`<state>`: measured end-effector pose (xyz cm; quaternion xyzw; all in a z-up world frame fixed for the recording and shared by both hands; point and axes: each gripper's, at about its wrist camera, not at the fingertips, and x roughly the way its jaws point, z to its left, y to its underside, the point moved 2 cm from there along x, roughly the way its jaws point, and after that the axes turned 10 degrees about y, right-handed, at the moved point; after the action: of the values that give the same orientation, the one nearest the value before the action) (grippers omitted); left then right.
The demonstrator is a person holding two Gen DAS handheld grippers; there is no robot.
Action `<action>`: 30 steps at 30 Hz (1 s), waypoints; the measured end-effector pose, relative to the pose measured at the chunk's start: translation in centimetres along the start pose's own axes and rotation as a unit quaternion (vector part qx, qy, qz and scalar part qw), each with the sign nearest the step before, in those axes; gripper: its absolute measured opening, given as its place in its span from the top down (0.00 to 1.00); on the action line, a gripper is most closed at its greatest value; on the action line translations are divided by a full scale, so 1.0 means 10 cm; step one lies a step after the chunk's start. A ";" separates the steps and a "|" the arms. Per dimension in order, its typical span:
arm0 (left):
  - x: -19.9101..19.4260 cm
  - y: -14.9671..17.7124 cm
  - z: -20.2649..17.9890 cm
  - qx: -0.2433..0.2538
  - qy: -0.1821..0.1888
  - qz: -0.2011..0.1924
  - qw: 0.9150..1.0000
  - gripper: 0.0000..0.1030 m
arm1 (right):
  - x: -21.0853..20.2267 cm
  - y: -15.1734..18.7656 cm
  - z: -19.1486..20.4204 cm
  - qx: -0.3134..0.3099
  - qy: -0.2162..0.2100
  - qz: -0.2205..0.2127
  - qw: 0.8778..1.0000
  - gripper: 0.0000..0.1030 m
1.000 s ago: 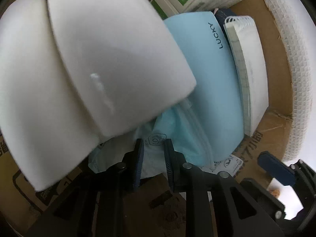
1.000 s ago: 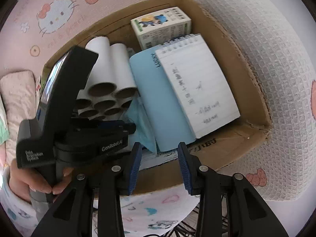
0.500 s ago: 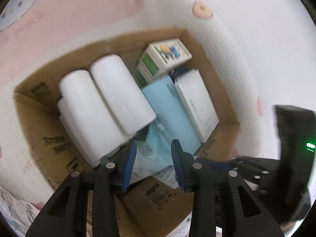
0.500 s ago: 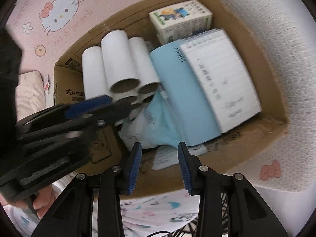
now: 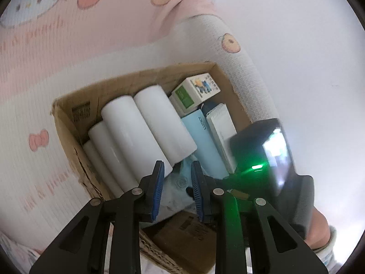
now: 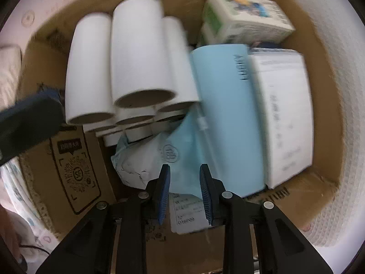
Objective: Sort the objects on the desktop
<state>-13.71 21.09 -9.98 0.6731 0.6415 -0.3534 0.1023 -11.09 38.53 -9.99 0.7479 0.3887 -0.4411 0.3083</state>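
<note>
Both my grippers over the box (image 6: 294, 196), jaws spread, empty.
An "SF" code marks its near-left flap; since a second ago my left gripper (image 5: 175, 182) pulled back and my right gripper (image 6: 184, 187) closed on the mask (image 6: 182, 150) beside the rolls (image 6: 136, 61).

The dark item (image 6: 267, 44) behind the notepad (image 6: 285, 114) is mostly hidden; the notepad's handwriting blurs.

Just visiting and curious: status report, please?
Left gripper open, empty, above box. Right gripper open, low over blue face mask. Paper rolls crowd its left.
</note>
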 end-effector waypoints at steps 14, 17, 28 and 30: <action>-0.54 -0.06 0.29 -0.007 0.015 -0.072 0.997 0.76 | 0.42 -0.21 0.32 -0.014 0.022 0.079 0.997 0.76; -0.62 -0.10 0.32 -0.007 0.010 -0.083 0.996 0.76 | 0.52 -0.18 0.37 -0.002 -0.006 0.091 0.996 0.75; -0.64 -0.13 0.35 -0.014 0.005 -0.085 0.996 0.75 | 0.54 -0.15 0.45 0.029 -0.055 0.094 0.994 0.74; -0.64 -0.12 0.33 -0.011 0.001 -0.086 0.996 0.75 | 0.54 -0.14 0.47 0.029 -0.061 0.093 0.993 0.74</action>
<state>-15.55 14.24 -8.12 0.6147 0.7007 -0.3535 0.0785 -12.56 37.17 -16.98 0.7608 0.2852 -0.4665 0.3496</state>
